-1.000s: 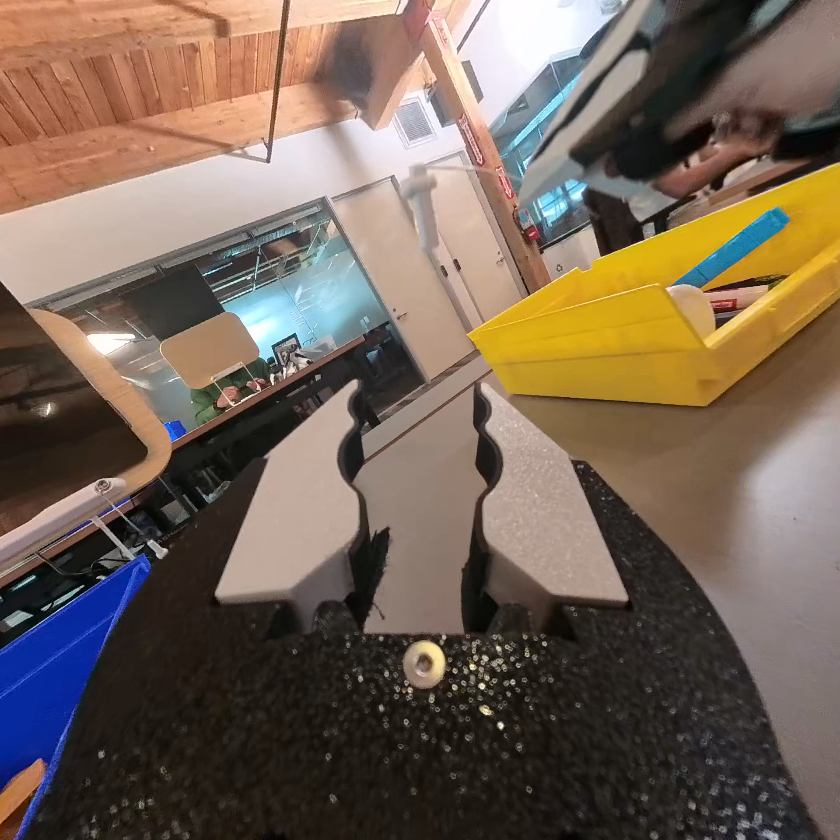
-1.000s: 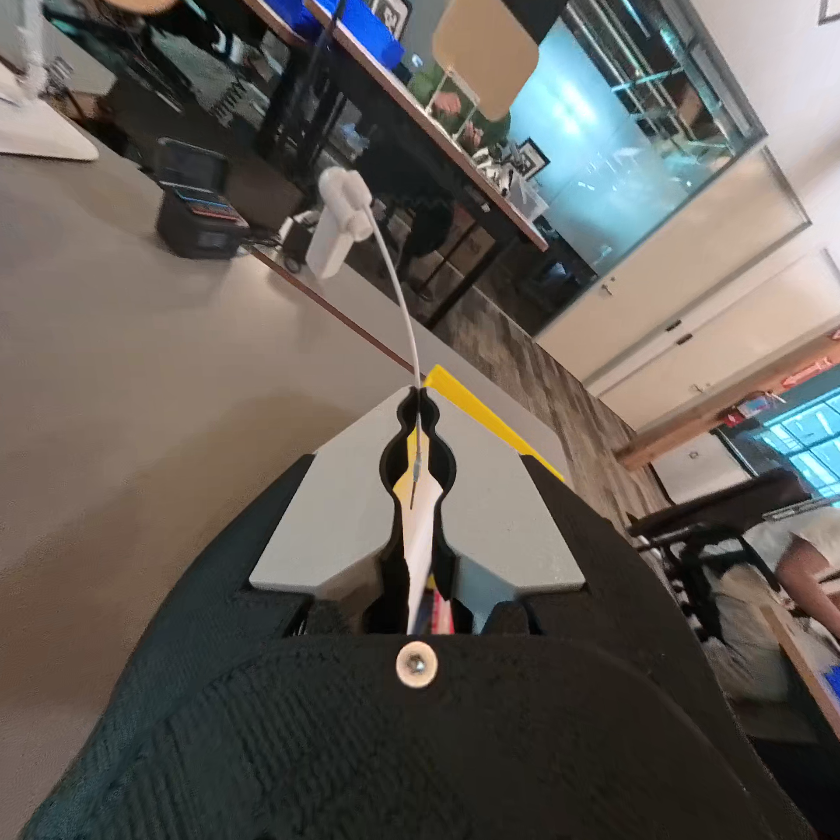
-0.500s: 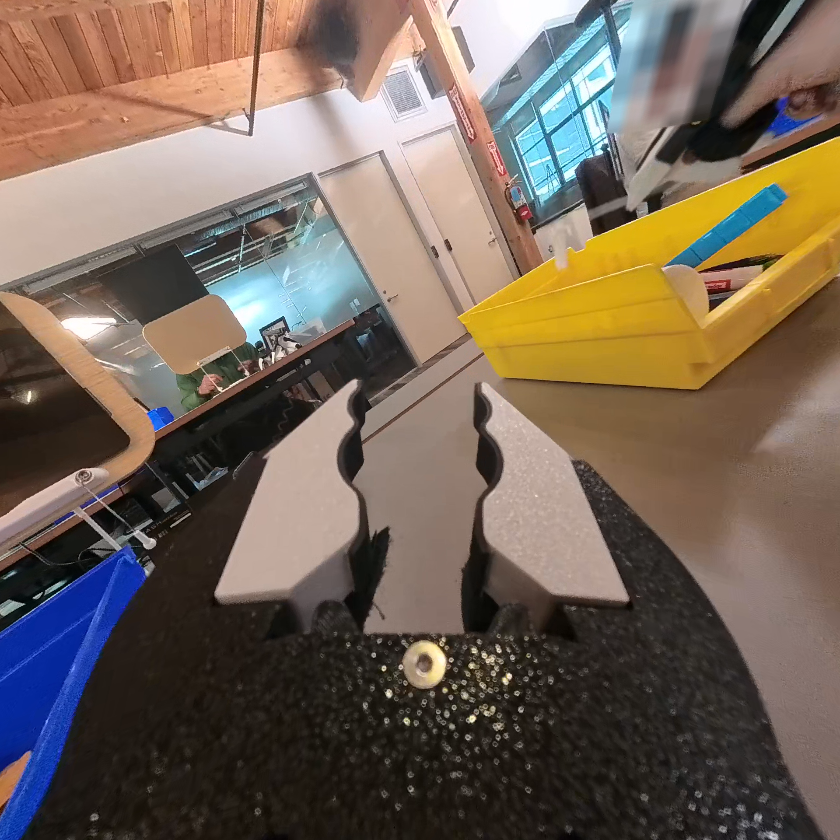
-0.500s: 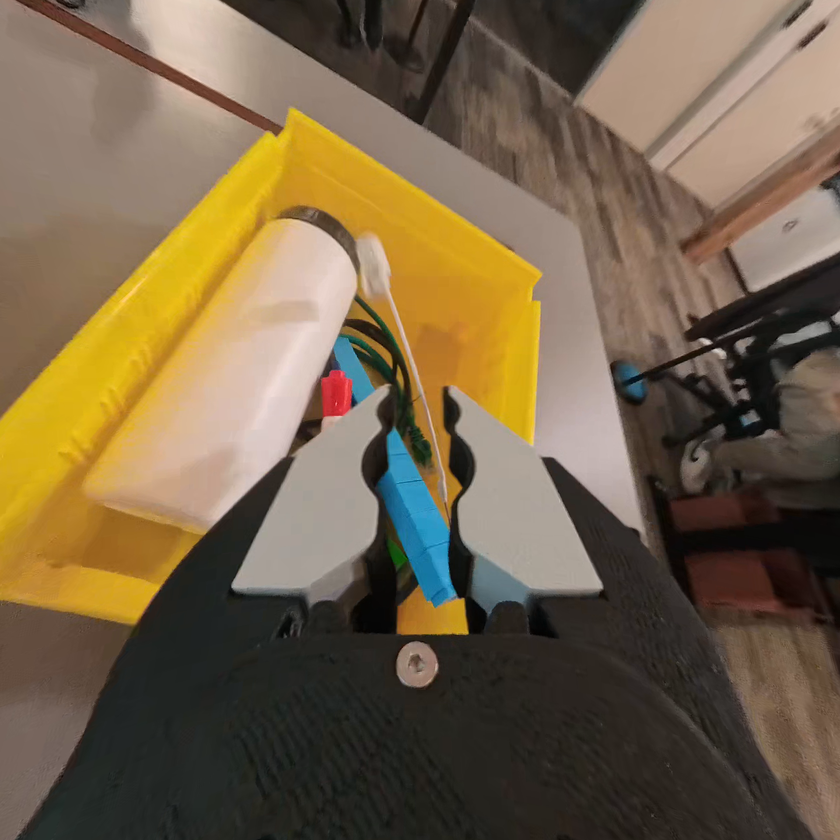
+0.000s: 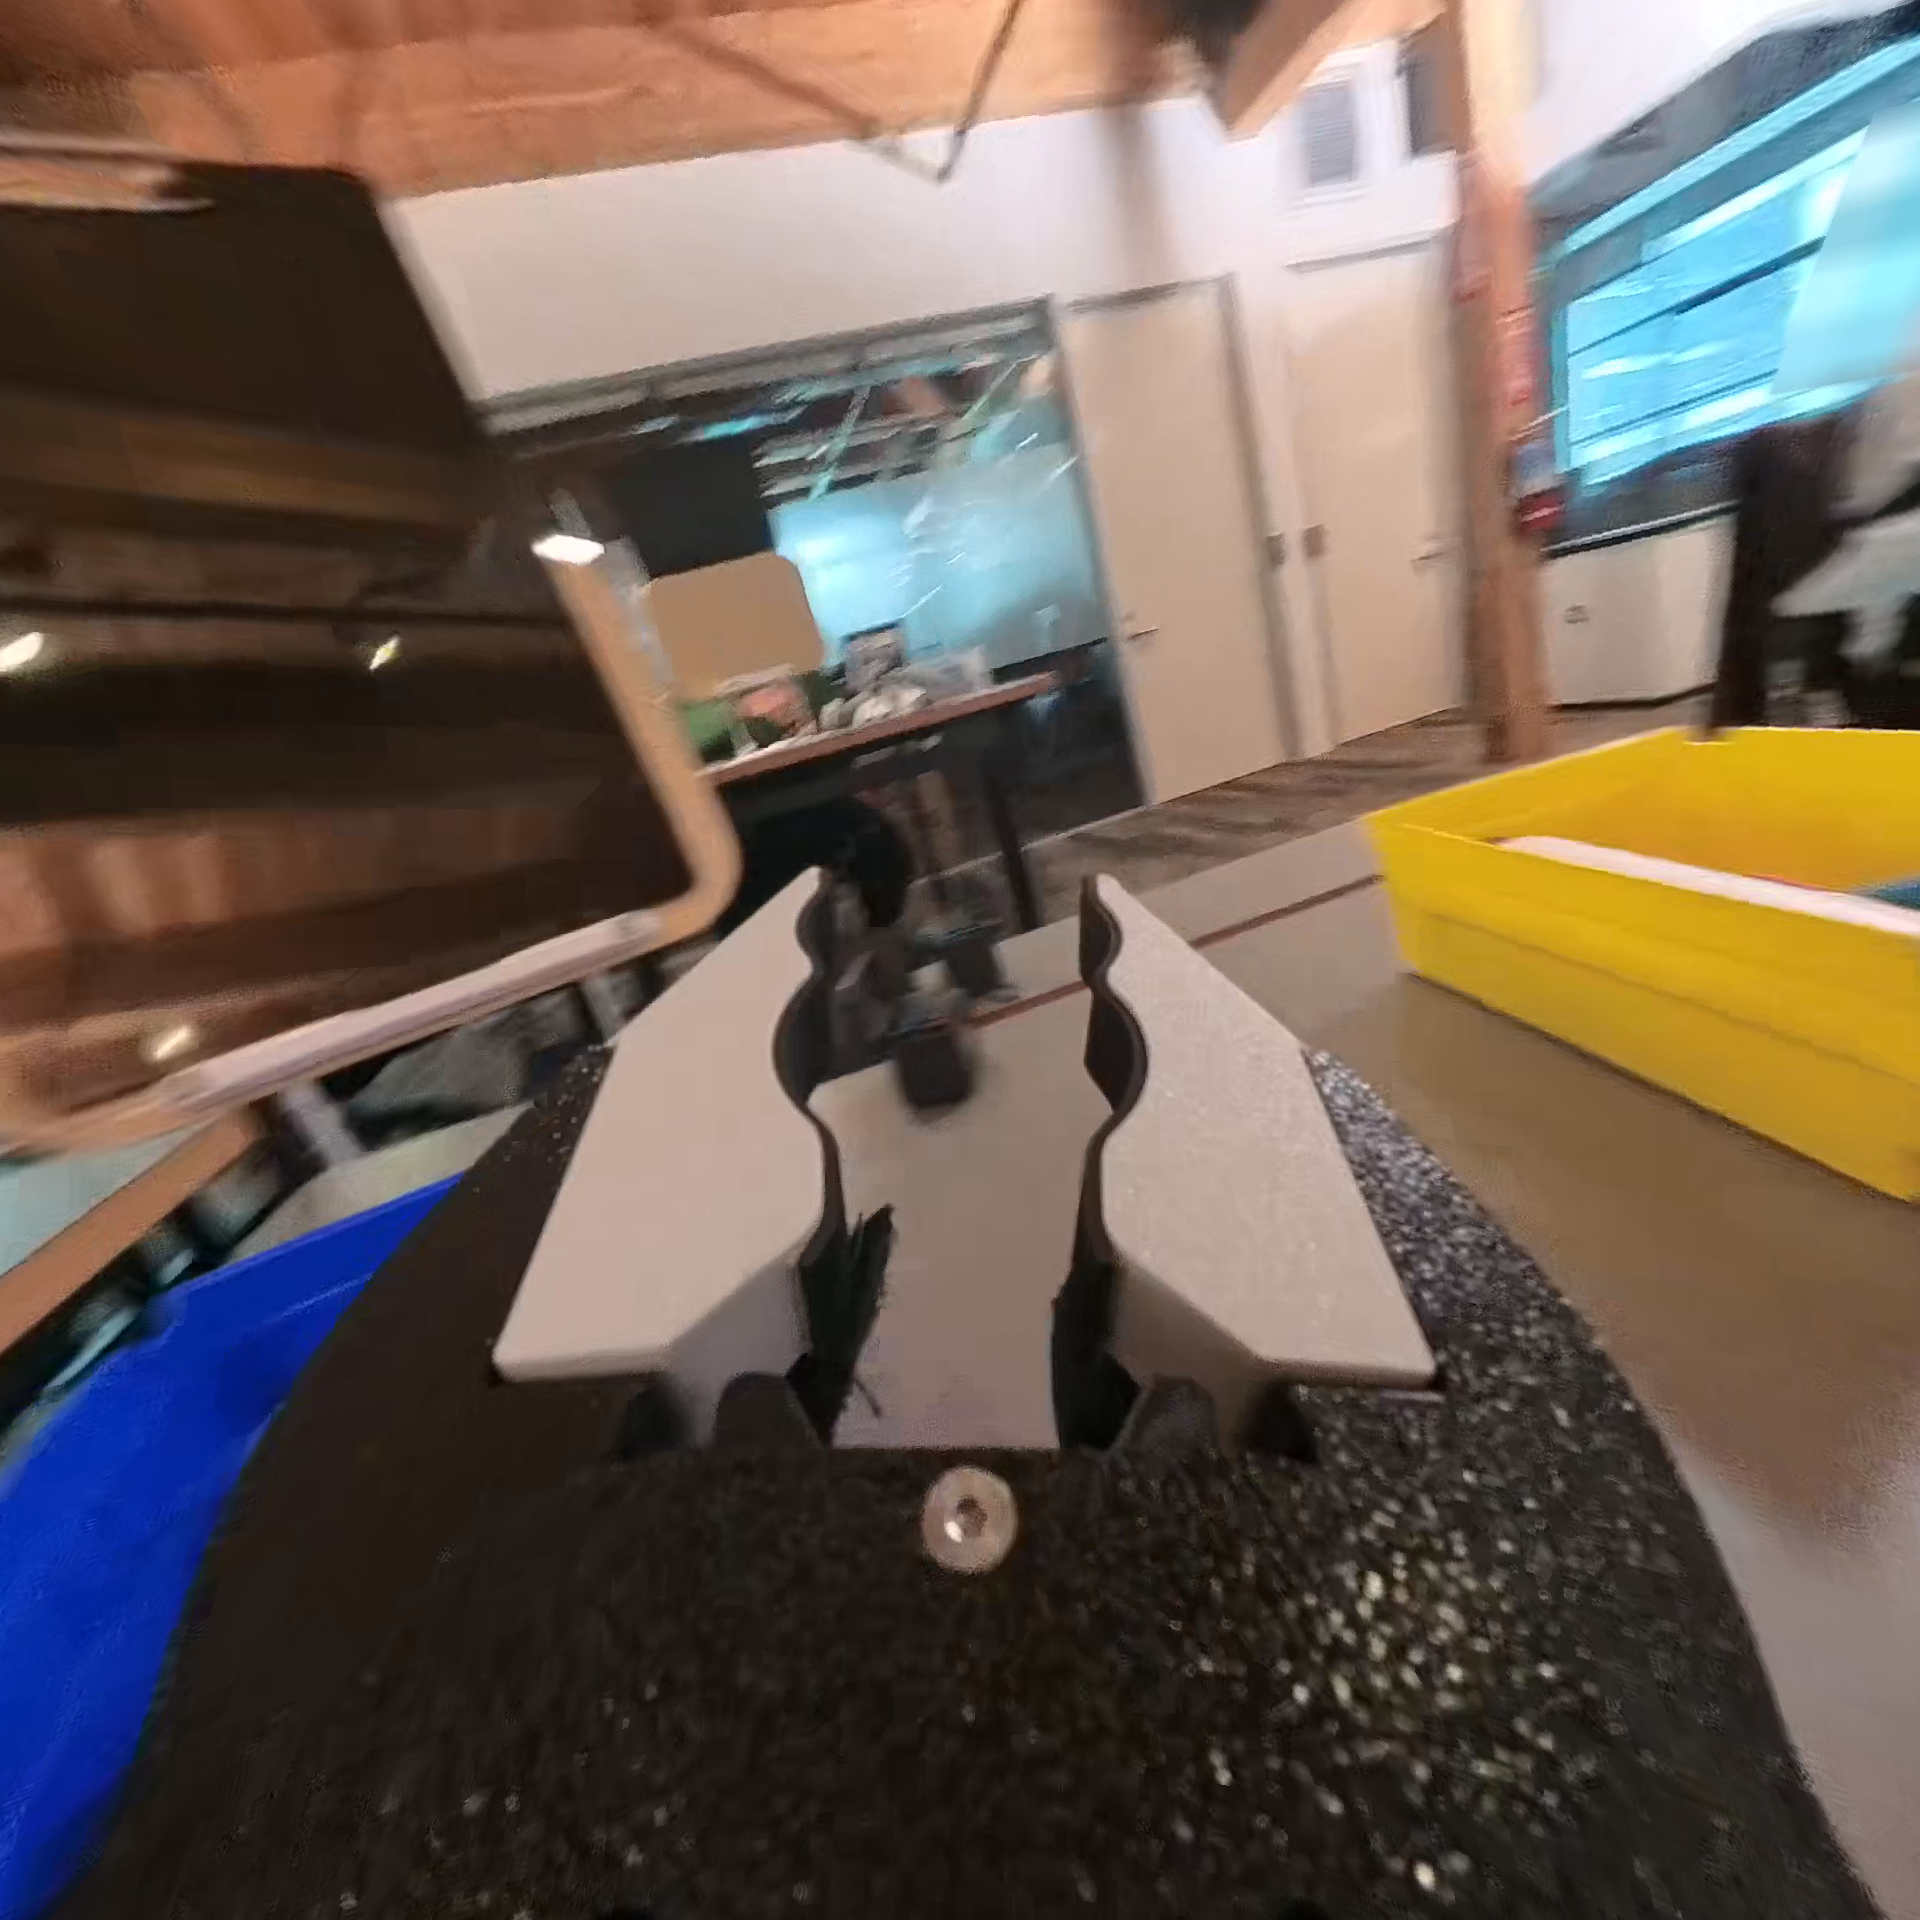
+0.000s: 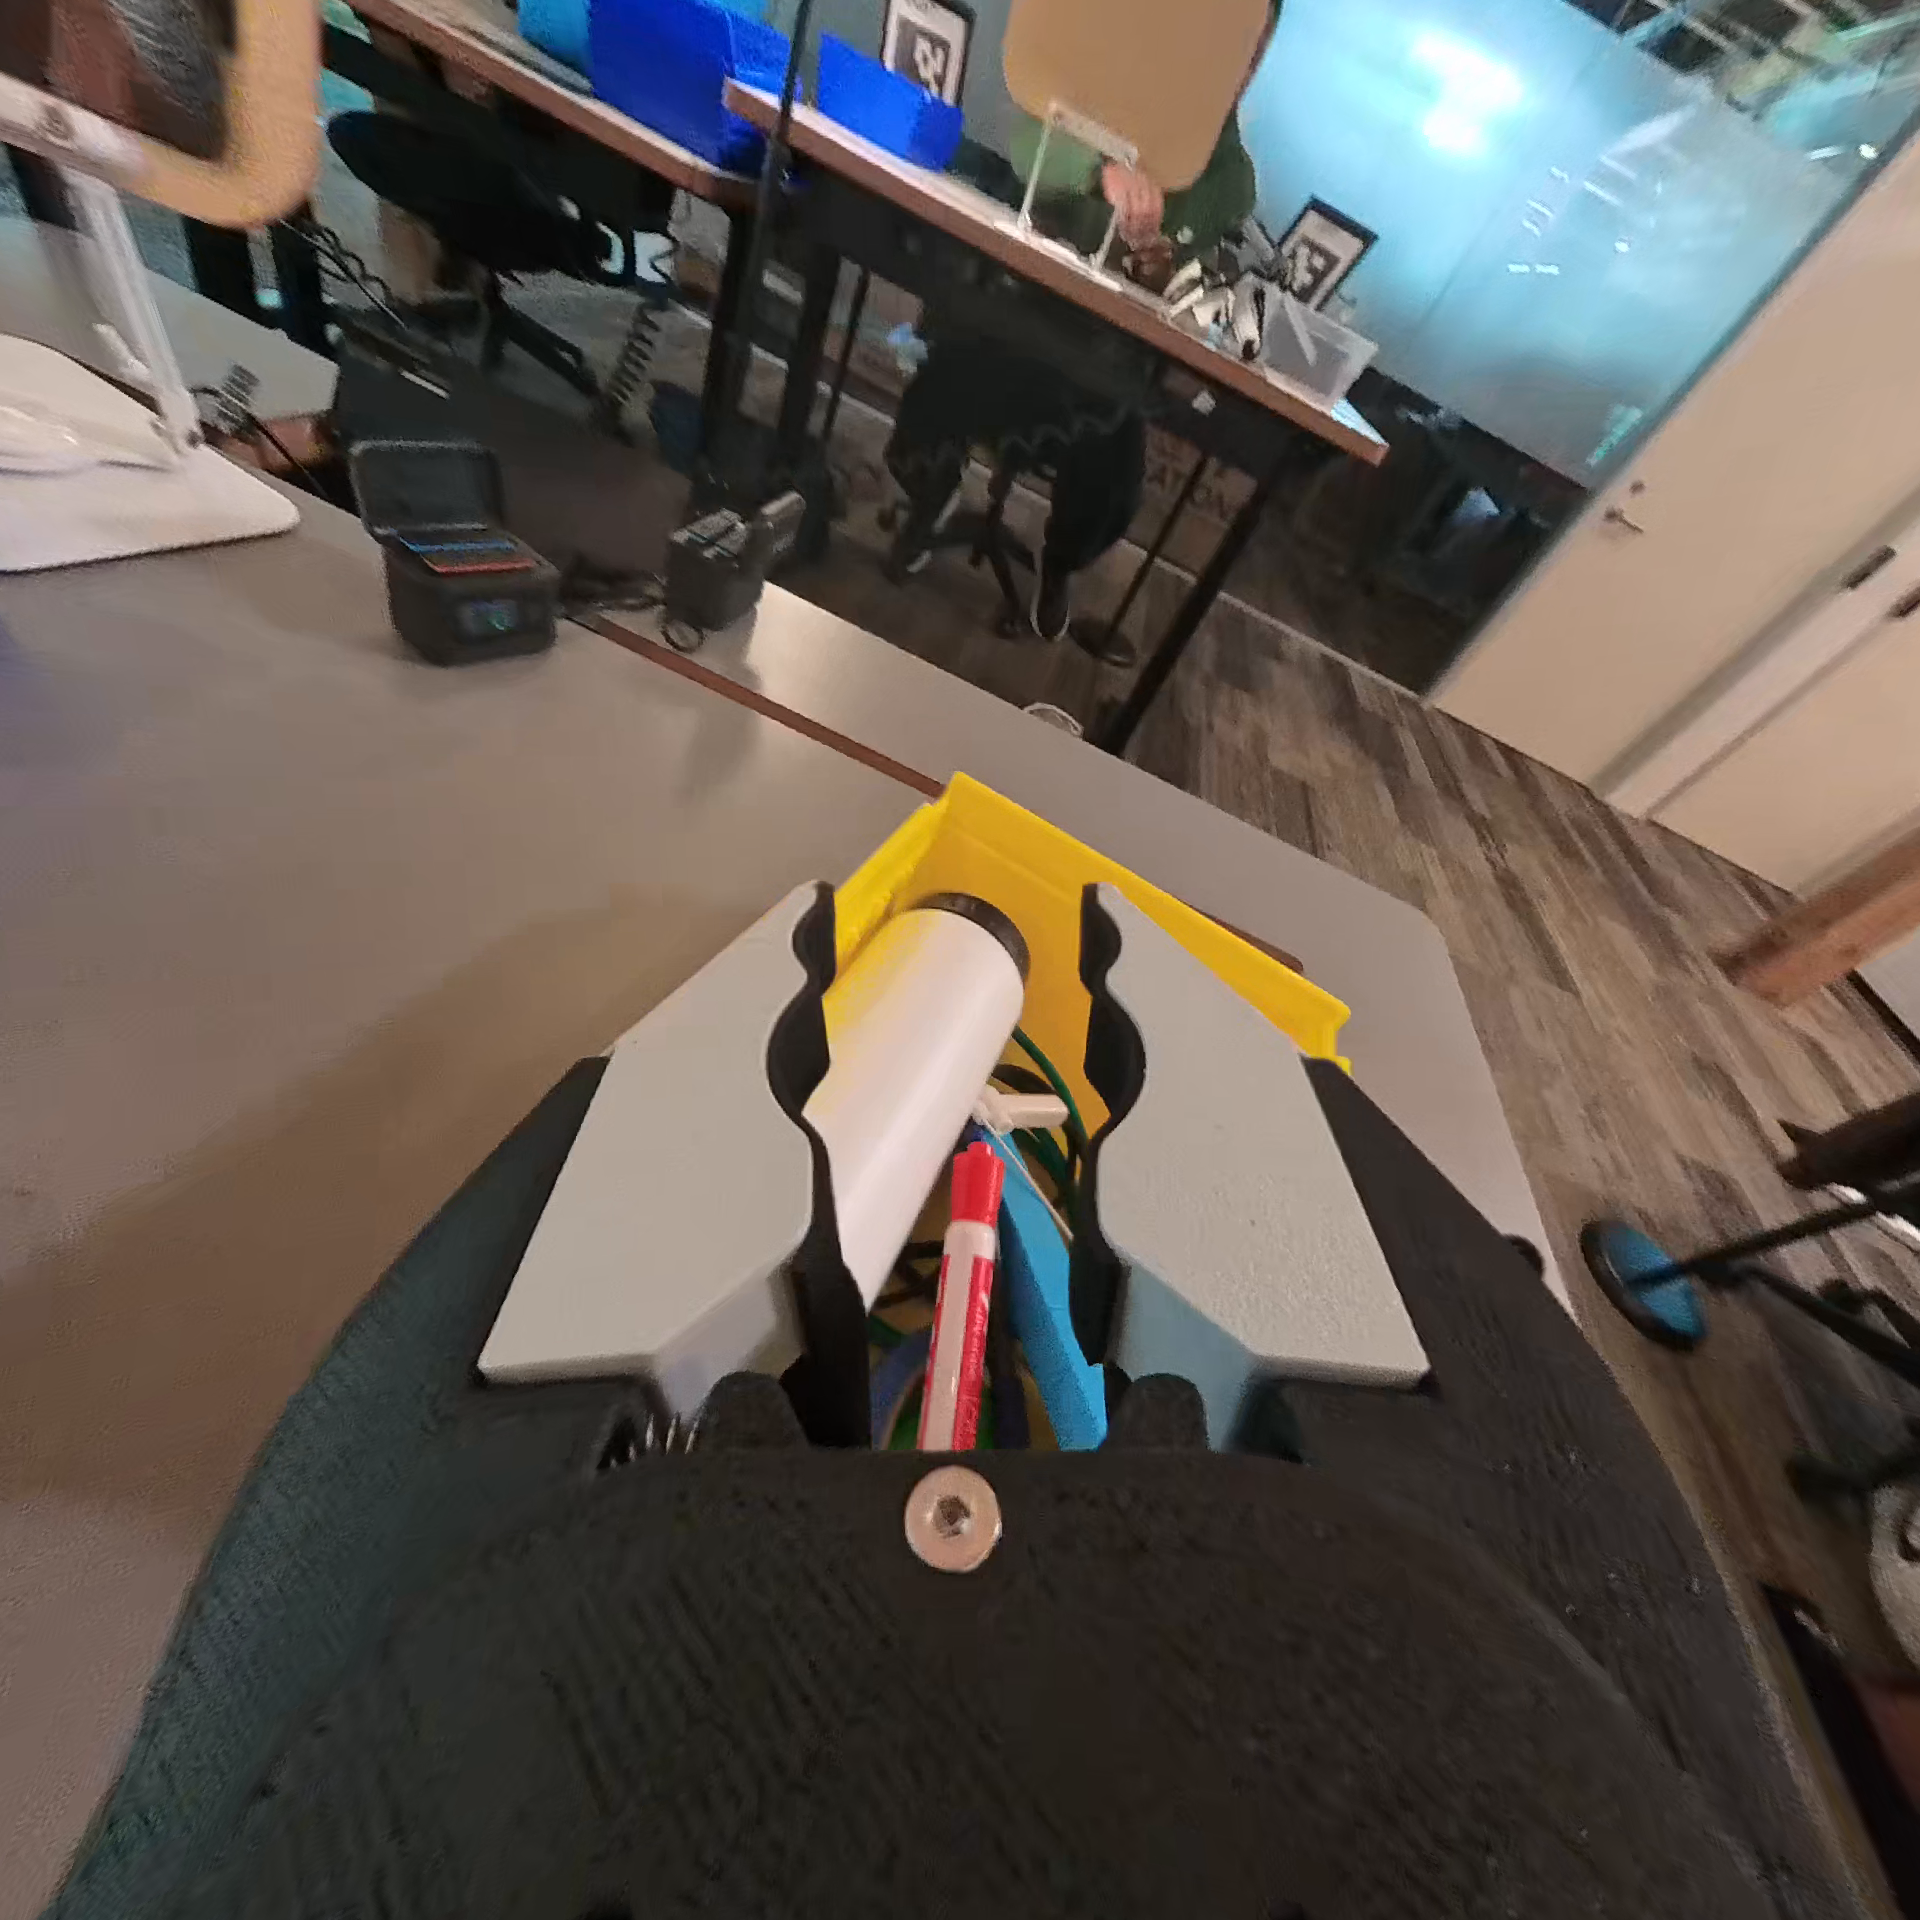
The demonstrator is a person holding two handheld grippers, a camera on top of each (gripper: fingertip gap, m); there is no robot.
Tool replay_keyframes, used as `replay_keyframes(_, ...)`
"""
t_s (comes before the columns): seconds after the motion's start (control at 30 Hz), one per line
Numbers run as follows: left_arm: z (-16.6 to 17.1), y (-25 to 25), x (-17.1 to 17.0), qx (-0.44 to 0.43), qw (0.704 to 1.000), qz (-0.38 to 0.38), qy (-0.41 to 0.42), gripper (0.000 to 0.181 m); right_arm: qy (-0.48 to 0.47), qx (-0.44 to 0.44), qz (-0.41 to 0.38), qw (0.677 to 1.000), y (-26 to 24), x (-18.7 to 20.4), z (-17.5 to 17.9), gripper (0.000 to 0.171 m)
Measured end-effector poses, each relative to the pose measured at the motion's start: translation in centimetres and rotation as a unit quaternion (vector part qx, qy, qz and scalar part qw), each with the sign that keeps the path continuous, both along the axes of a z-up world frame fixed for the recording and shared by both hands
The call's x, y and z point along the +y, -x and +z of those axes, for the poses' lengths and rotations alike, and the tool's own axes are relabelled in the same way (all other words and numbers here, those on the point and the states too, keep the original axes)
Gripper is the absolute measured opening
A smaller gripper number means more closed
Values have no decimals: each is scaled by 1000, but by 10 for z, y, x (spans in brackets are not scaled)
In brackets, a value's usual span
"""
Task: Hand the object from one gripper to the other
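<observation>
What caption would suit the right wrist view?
Open right gripper above a yellow bin holding a white bottle, red marker and blue block.

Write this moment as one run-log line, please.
left gripper: open, empty | right gripper: open, above yellow bin | bin: white bottle, red marker

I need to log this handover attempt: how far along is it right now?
Nothing looks done. The right gripper is open above the yellow bin, where the white cylinder and red marker lie ungripped. The left gripper is open and empty over the table. Left: pick an object, pass it across.
</observation>
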State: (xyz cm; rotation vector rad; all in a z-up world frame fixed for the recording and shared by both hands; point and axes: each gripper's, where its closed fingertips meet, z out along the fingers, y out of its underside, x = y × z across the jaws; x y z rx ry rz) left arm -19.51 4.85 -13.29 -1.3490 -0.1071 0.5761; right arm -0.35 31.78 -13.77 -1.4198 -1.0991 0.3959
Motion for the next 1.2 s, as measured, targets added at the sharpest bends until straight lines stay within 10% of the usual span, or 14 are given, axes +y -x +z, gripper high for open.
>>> replay_keyframes(0.17,-19,119,-62,-136,967,151,152,43,-2,5,30,1000,10,-16,5,41)
replay_keyframes(0.33,-112,186,-87,-346,858,131,356,36,0,8,52,999,17,-28,7,38)
replay_keyframes(0.63,-180,218,-116,-334,745,195,543,32,6,8,62,998,19,-30,5,37)
replay_keyframes(0.87,-175,216,-115,-266,745,175,586,1,3,8,76,997,24,-37,5,35)
replay_keyframes(1.07,-75,205,-99,-186,854,158,459,1,5,10,92,996,30,-45,6,35)
replay_keyframes(1.2,2,133,-59,-137,932,-24,334,1,-17,23,147,989,39,-70,15,35)
